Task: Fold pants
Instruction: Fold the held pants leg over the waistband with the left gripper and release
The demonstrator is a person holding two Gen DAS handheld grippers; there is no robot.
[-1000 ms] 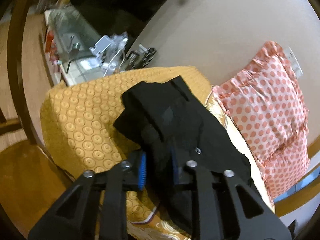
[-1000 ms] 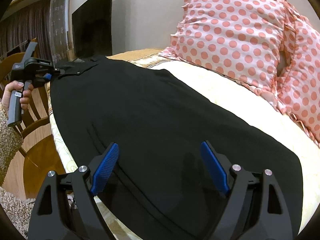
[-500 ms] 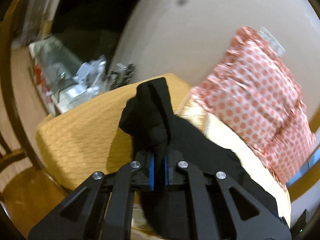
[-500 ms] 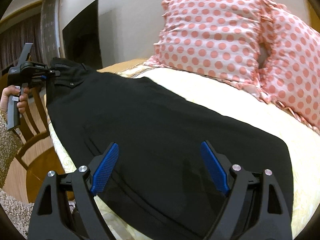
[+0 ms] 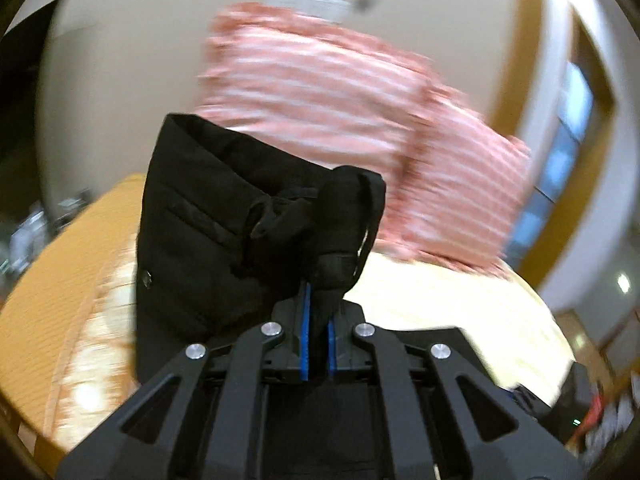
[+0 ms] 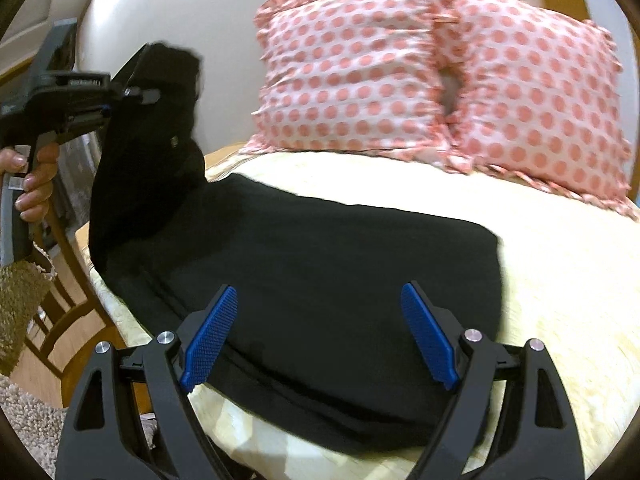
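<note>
One left hand-held gripper (image 5: pixel 316 336) pinches lifted pants (image 6: pixel 320 264) (right hand-held gripper (image 6: pixel 318 336) spread, empty).

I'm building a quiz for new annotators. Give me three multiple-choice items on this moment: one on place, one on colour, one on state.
1. Where does the lifted end of the black fabric pants hang?
A. over the bed's left edge
B. on the pillows
C. under the right tool

2. What colour are the dots on the ruffled pillows?
A. blue
B. green
C. pink

3. How is the right tool?
A. shut on the pants
B. open, holding nothing
C. shut on a pillow

Key: 1 A, the left tool holds that end raised at the left edge in the right wrist view; 2 C, pink dots on white; 3 B, its blue pads stand wide apart above the cloth.
</note>
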